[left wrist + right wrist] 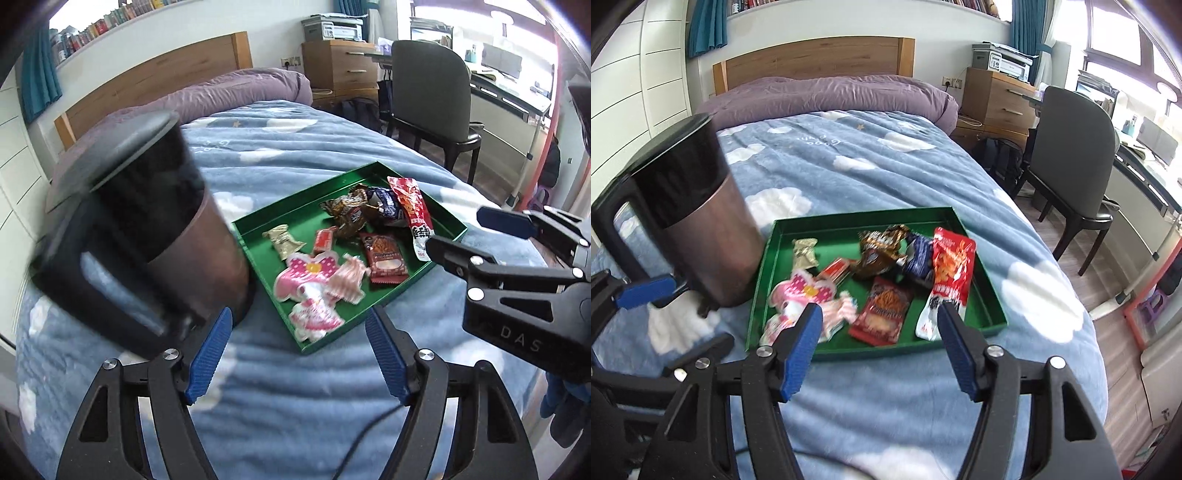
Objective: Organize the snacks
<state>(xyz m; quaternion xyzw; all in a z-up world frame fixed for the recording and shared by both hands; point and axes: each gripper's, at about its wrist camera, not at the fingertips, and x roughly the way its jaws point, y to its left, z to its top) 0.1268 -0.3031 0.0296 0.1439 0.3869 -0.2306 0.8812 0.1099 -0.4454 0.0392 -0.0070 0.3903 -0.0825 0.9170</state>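
right wrist view: the shallow green rectangular tray (979, 291) lies on the fleecy cloud-print blanket (849, 162), long axis left to right, holding crinkly foil snack packets; a long red packet (947, 273) points toward the camera. a brushed-steel kettle (701, 236) with black lid stands just left. the right gripper (879, 350) and left gripper (301, 362) gape wide, both empty.

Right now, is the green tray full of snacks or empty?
Partly full. The green tray holds several wrapped snacks, like the long red packet and the pink packet, with bare green floor showing between them.
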